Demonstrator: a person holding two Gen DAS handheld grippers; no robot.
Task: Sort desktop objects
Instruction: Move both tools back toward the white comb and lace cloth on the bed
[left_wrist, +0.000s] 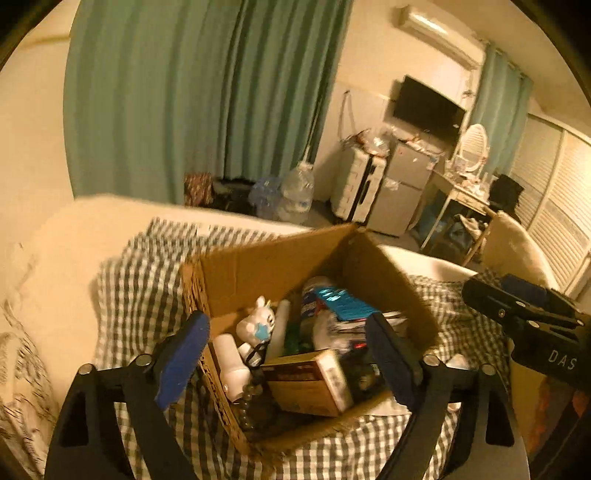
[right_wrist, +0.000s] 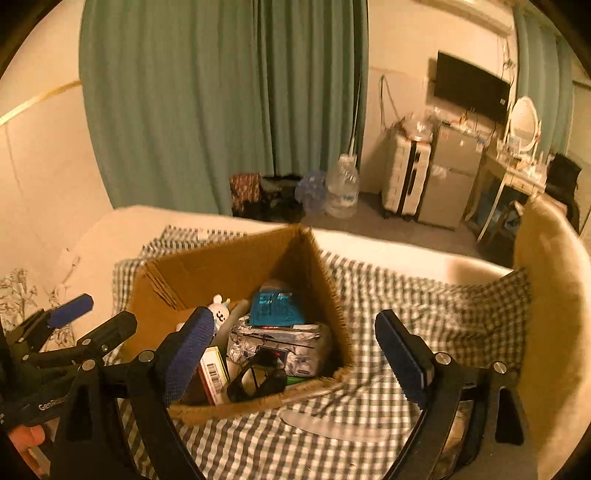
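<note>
With both tools, left (left_wrist: 288, 354) and right (right_wrist: 295, 354), spread apart and empty above the box (left_wrist: 266, 273) mid-counter, lift clear before seeking further items.

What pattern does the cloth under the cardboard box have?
The cloth has a dark and white check, clearest in the right wrist view around the cardboard box.

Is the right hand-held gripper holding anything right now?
No: the right hand-held gripper stands open and empty over the checked cloth, beside the cardboard box.
</note>
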